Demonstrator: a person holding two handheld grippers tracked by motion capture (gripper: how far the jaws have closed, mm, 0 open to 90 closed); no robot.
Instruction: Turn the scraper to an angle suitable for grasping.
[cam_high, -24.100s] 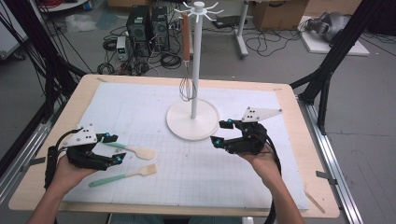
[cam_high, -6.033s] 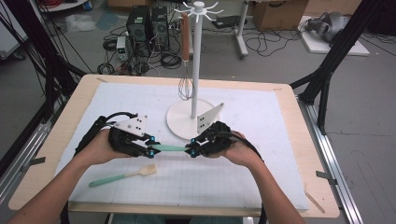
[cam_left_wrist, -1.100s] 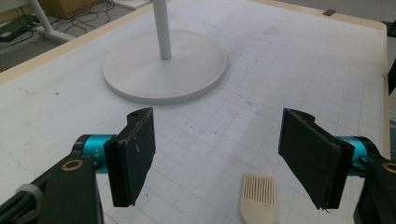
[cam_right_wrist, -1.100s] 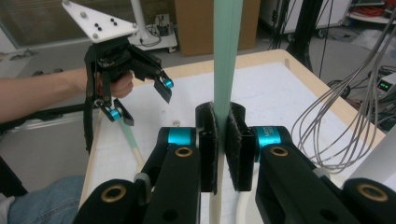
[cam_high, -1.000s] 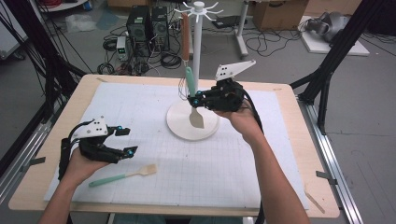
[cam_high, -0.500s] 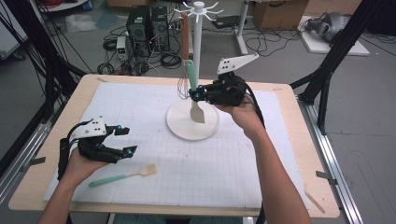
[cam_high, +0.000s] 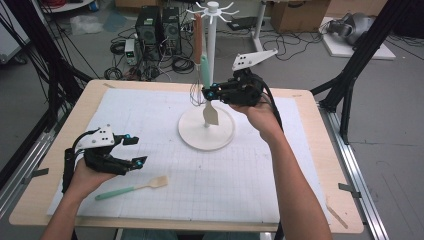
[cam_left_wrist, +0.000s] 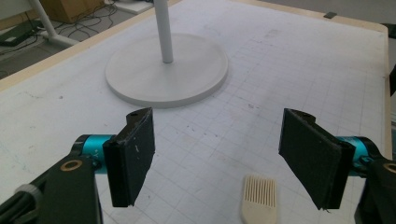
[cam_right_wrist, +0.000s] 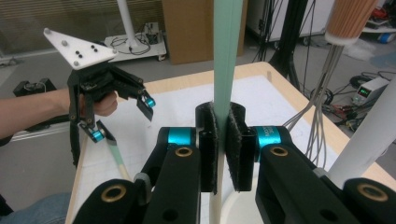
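High view shows the right gripper (cam_high: 214, 94) clamping the mint-handled cream silicone spatula (cam_high: 209, 114) upright at the white hook stand (cam_high: 212, 50), apparently for hanging, while the left gripper (cam_high: 134, 150), jaws open, hovers at eight o'clock above the second mint-handled spatula (cam_high: 132, 188) on the desk (cam_high: 310, 165).

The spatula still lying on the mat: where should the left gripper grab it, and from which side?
Grip the spatula on its slim green handle, probably near mid-length, coming straight down from above. It lies flat on the mat, so the open left gripper beside it should straddle the handle across its width; the cream blade is wider and flatter.

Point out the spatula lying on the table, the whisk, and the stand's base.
spatula (cam_high: 132, 189): high view, green handle.
whisk (cam_high: 198, 37): high view, brown handle.
stand's base (cam_left_wrist: 140, 84): left gripper view, bare disc.
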